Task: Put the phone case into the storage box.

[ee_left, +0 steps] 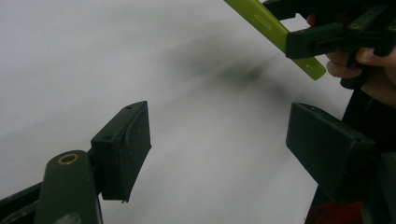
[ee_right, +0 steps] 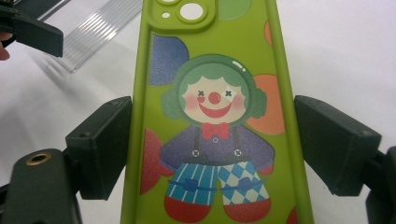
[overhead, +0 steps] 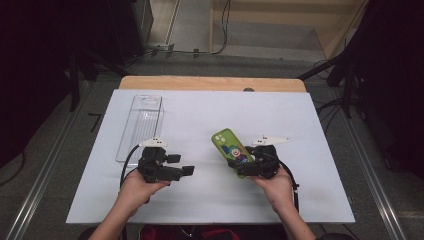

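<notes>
Green caught the eye first in the high view: a lime phone case with a clown printed on it sat just right of the frame's centre, its lower end clamped in the right gripper, the case tilting up and to the left above the white table. Left of centre, the left gripper was held low over the sheet, jaws pointing right and standing apart with nothing between them. A clear plastic tray lay in the upper left part of the table, well apart from the case. Over to the left gripper view: its two black jaws stood wide over bare white table, and in the upper right corner the phone case showed edge-on, pinched by the right gripper, with a fingertip just below it. Then the right gripper view: the phone case ran up the middle of the frame, camera cut-outs at the top, both jaws set against its long edges. The tray sat in the upper left, and part of the left gripper's jaw poked in at the far upper left edge.
</notes>
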`<state>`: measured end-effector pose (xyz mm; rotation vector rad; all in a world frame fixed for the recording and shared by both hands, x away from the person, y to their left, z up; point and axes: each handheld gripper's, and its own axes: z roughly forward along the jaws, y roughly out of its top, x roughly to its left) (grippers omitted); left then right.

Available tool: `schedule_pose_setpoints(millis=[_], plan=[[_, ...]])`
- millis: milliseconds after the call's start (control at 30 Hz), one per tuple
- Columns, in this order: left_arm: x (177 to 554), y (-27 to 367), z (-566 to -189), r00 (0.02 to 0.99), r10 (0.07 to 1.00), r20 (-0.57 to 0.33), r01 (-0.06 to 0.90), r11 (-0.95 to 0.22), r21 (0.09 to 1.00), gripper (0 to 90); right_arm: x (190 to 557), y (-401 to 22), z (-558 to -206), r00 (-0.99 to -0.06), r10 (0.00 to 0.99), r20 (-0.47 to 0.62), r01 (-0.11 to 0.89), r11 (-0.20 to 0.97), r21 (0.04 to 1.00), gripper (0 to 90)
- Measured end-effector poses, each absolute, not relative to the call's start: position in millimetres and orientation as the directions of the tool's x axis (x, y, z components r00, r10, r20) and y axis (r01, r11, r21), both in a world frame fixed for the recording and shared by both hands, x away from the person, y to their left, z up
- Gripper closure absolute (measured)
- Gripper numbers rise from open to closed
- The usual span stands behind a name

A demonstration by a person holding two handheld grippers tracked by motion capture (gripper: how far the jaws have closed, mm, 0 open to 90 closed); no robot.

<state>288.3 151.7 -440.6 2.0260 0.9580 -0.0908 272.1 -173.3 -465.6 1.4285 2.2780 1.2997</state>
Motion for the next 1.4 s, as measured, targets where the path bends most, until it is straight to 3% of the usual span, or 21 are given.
schedule_pose_setpoints(millis=[733, 1400], plan=[[308, 138, -434, 0.662, 0.615, -0.429, 0.704, -0.314, 0.636, 24.8, 267, -149, -481, -0.467, 0.788, 0.400, 0.680, 0.030, 0.733, 14.5], [324, 126, -428, 0.602, 0.646, -0.470, 0.740, -0.231, 0.632, 26.0, 269, -132, -492, -0.435, 0.778, 0.453, 0.677, -0.050, 0.735, 14.5]])
